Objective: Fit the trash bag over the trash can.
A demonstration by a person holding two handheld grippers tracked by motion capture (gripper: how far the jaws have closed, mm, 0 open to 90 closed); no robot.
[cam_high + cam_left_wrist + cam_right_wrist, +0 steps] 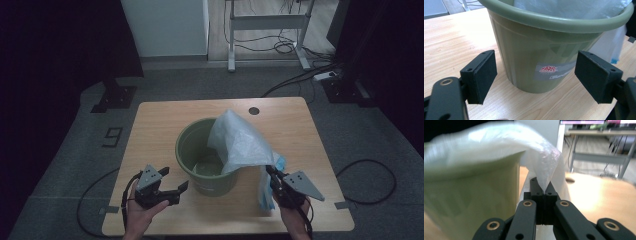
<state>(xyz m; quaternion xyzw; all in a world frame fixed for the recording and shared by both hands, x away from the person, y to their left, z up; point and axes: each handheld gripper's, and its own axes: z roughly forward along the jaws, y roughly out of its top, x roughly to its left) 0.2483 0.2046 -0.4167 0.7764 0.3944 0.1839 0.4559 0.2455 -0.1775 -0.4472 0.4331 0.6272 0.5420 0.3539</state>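
Right gripper (545, 192) clamped on thin, floppy bag (240, 142) beside bucket (192, 155); best pinched at hem. Left gripper (535, 75) apart.

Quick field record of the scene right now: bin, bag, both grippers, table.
bin: green bin, upright near the table's middle, label on its near side
bag: white plastic bag, draped over the bin's right rim, part hanging outside
right gripper: right gripper shut on the bag's edge, beside the bin
left gripper: left gripper open, level, jaws facing the bin's side, not touching it
table: wooden table, round hole near its far edge
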